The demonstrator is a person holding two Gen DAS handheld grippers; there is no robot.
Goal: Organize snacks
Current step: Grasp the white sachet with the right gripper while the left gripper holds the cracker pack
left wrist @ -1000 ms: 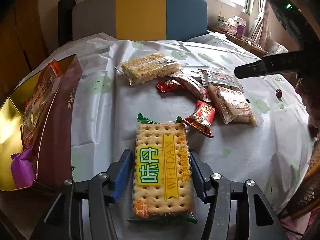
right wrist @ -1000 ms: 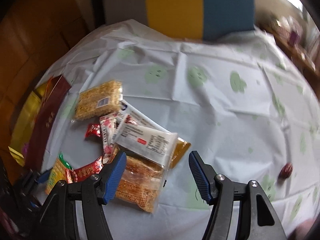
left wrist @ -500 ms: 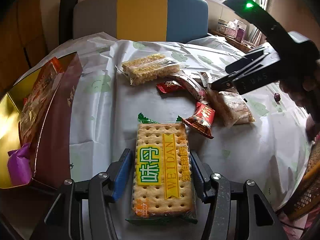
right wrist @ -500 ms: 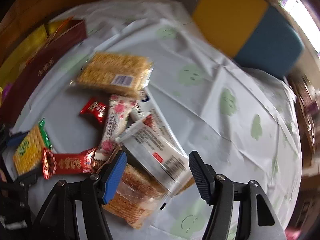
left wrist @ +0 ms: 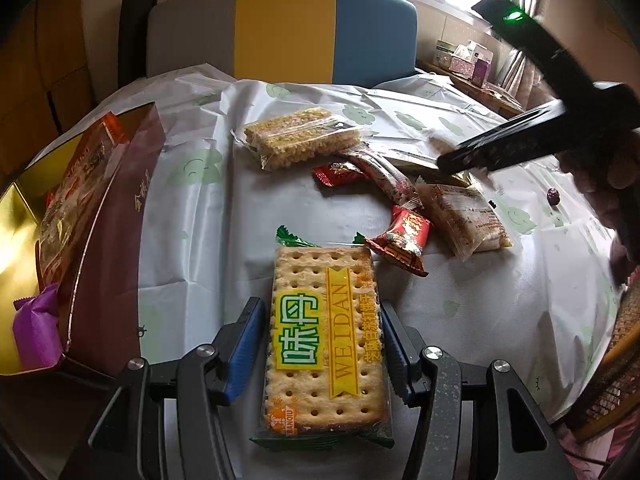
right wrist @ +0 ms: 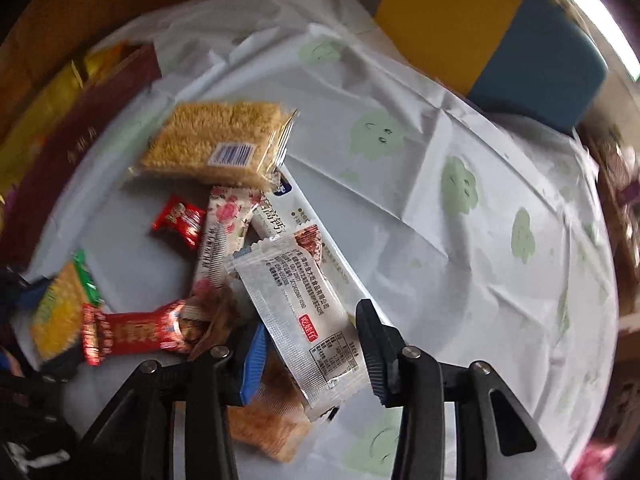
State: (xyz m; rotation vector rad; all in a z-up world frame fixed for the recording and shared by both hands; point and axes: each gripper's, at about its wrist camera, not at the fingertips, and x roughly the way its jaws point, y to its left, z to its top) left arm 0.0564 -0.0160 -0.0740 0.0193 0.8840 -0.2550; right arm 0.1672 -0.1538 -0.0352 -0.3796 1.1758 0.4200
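Note:
My left gripper is shut on a cracker packet with a yellow-green label; its blue pads press both long sides, low over the near table edge. My right gripper points steeply down over the snack pile. Its jaws are closing around a white sachet with printed text, and the pads touch its two long edges. In the left wrist view the right gripper reaches in from the right over the pile. A maroon box with a gold lining stands open at the left, with a purple packet inside.
On the white cloth lie a yellow rice-crisp pack, a small red candy, a floral bar, a red wrapped sweet, a brown cake pack and a lone purple candy. A striped chair stands behind.
My right gripper came down over the pile and rolled, and its jaws narrowed around the white sachet. The left gripper and its cracker packet have stayed put.

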